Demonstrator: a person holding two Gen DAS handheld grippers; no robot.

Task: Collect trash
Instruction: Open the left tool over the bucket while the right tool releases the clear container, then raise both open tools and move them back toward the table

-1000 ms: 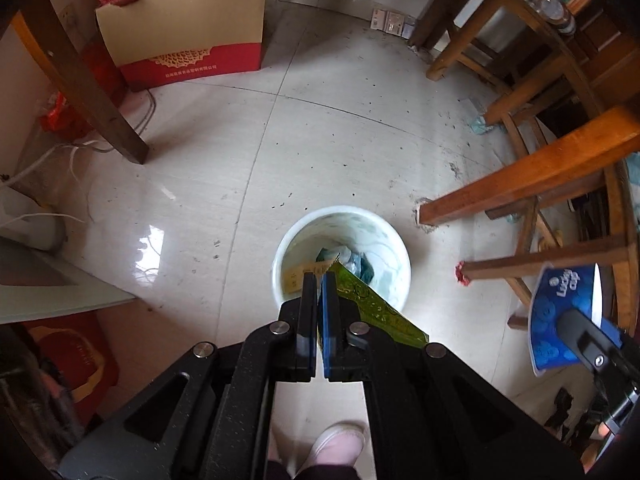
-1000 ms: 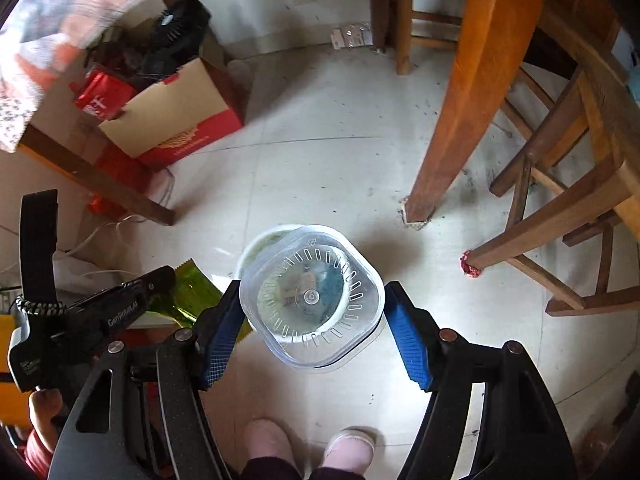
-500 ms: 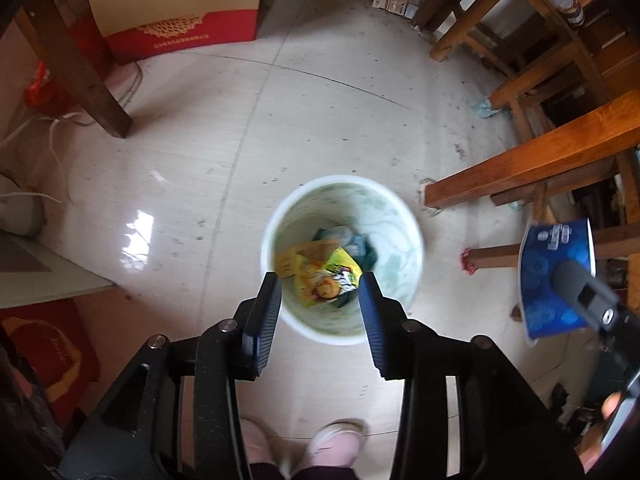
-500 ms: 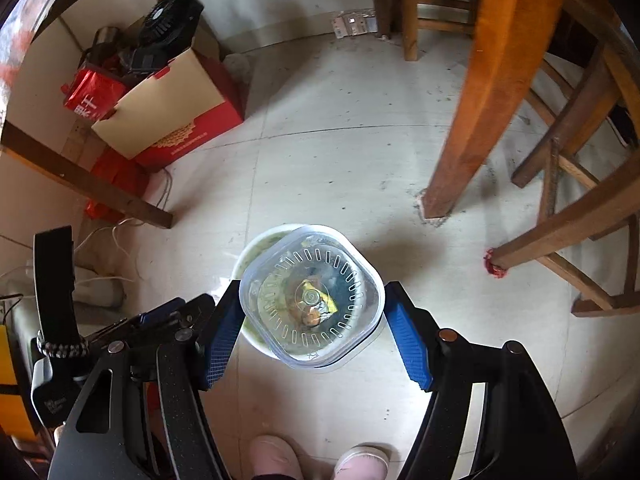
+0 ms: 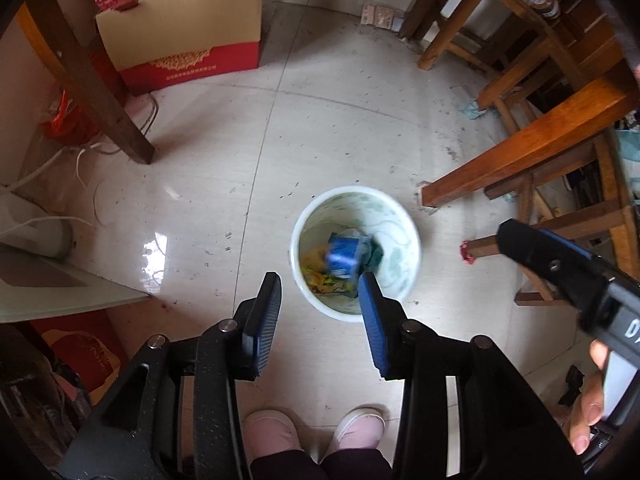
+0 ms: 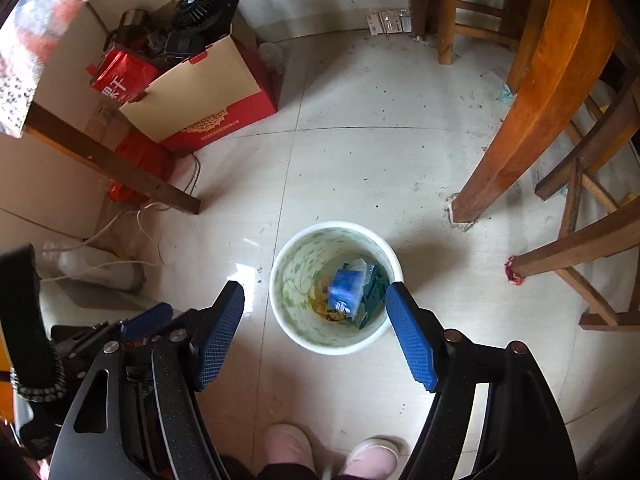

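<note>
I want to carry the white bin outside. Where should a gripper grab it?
Probably the white bin's thin rim, coming straight down from above. It stands upright and open on the floor, and its round body looks too wide for the jaws; one finger goes inside, one outside.

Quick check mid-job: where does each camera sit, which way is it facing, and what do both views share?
Left wrist: rides the left tongs, looks steeply down at the bin; shows open empty jaws, pink slippers, the right tongs' body at right.
Right wrist: rides the right tongs, looks steeply down at the bin; shows open empty jaws, slippers, left tongs at lower left.
Shared: bin, blue carton inside, red box, slippers.
</note>
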